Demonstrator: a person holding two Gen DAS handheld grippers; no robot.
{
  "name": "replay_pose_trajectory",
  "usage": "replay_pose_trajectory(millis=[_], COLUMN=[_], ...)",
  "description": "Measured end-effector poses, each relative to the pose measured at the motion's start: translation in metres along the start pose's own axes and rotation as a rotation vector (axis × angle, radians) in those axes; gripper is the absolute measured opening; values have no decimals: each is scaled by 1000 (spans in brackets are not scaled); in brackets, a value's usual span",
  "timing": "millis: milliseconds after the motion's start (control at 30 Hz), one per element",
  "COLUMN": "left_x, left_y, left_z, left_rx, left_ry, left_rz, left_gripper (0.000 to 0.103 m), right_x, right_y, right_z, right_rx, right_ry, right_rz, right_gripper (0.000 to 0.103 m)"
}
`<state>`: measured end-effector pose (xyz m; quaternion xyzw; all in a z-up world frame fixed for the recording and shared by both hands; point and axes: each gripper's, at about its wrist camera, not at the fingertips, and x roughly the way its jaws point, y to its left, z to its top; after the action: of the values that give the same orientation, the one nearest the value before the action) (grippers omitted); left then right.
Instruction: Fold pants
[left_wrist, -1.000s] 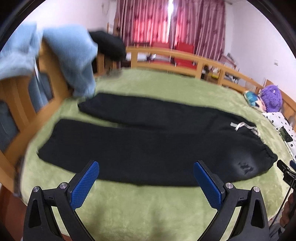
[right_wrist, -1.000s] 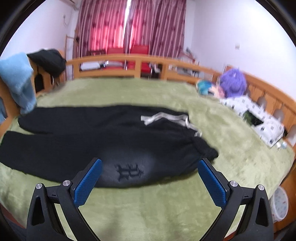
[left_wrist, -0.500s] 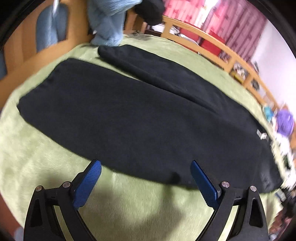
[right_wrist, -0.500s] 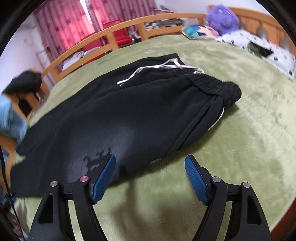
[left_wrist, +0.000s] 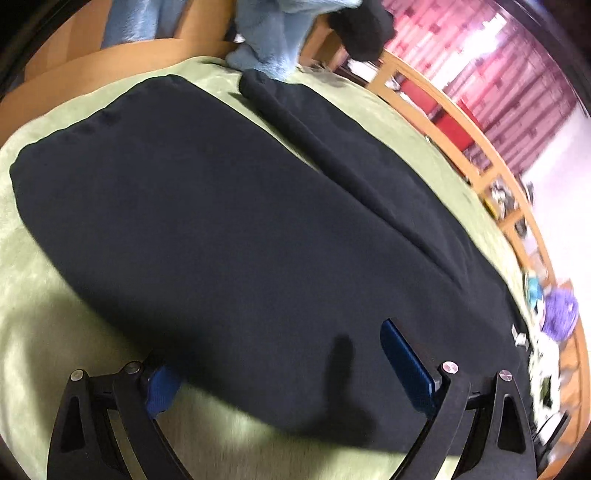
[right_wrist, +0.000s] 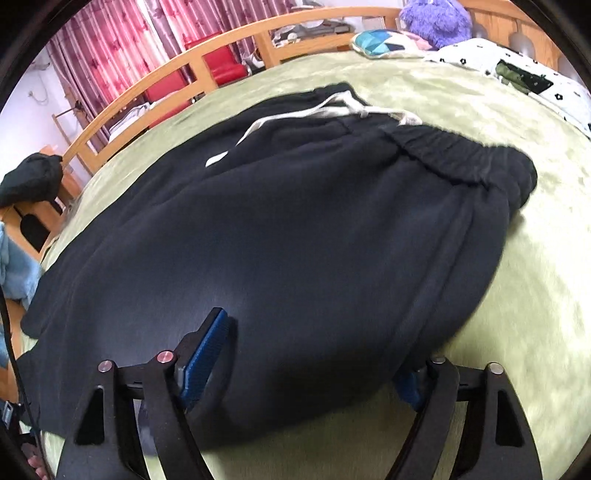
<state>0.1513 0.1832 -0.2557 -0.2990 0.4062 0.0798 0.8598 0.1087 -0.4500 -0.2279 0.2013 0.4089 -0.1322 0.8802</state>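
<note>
**Pants flat on the bed, both tongs spread at the near hem**

Pants, black and soft, lie spread across the green blanket of a bed with a wooden rail. In the left wrist view the two legs run side by side away toward the upper left, with a narrow strip of blanket showing between their far ends. In the right wrist view the gathered waistband sits at the upper right, and a white drawstring trails across the cloth below it. No brand, label or writing can be read on the pants in either view; the pictures are somewhat blurred.

The left gripper is spread wide. Its right blue pad lies over the black cloth, while its left pad sits at the edge of the cloth, partly tucked beneath it. Nothing is pinched between them.

The right gripper is likewise spread wide. Its left pad rests on top of the cloth; its right pad is mostly hidden by the near edge of the pants, where cloth meets blanket. It clamps nothing.

Beyond the bed hang red curtains. A purple plush toy and a white spotted cloth lie at the far right, and a light blue garment hangs over the rail.
</note>
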Motion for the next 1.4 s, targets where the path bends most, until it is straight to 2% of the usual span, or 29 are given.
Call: replay_pose_trajectory(millis=[33, 67, 100, 133, 167, 233, 333, 600, 733, 867, 933, 1000, 1033, 1067, 1167, 1200, 1233, 1267, 1400], left_x=[1, 2, 2, 1, 1, -4, -21, -67, -82, -76, -79, -86, -90, -92, -85, -85, -87, -90, -120], left_y=[-2, 0, 0, 1, 3, 10, 10, 18, 24, 27, 36, 45, 51, 53, 58, 56, 52, 49, 33], left_z=[3, 7, 9, 12, 14, 15, 7, -23, -37, -39, -37, -38, -37, -40, -38, -35, -31, -28, 1], left_rx=[-13, -21, -21, -9, 0, -14, 17, 82, 130, 140, 91, 48, 31, 24, -1, 7, 34, 49, 72], left_ry=[-2, -7, -8, -6, 5, 30, 30, 65, 51, 73, 80, 52, 21, 6, 17, 13, 4, -1, -56], left_rz=[7, 28, 41, 56, 53, -7, -23, -67, -27, -8, -14, -6, 26, 42, 10, -3, 5, 4, -66], left_gripper=[87, 71, 60, 34, 21, 16, 15, 15, 13, 13, 17, 30, 39, 39, 36, 31, 14, 12, 10], right_x=[1, 1, -1, -3, -5, -14, -37, -99, -113, -100, -102, -111, -115, -118, -113, -109, -107, -108, -134], right_y=[-2, -4, -8, -15, -18, -20, -24, -73, -80, -86, -88, -92, -95, -94, -90, -89, -87, -82, -61], right_z=[3, 6, 8, 9, 9, 7, -1, -33, -52, -64, -64, -68, -73, -77, -84, -84, -85, -81, -54], right_rx=[0, 9, 37, 65, 81, 79, 43, 57, 21, 34, 43, 64, 68, 67, 72, 81, 88, 85, 50], right_ry=[-4, -11, -19, -20, -25, -52, -85, -75, -67, 17, 18, 7, -8, -15, 11, 21, 27, 15, -76], right_rz=[-11, -15, 5, 34, 41, 12, -34, -37, -61, -19, -13, 1, 20, 37, 56, 66, 76, 69, 118], right_gripper=[46, 27, 18, 16, 13, 11, 10, 9, 9, 14, 22, 46, 49, 51, 47, 28, 22, 18, 16])
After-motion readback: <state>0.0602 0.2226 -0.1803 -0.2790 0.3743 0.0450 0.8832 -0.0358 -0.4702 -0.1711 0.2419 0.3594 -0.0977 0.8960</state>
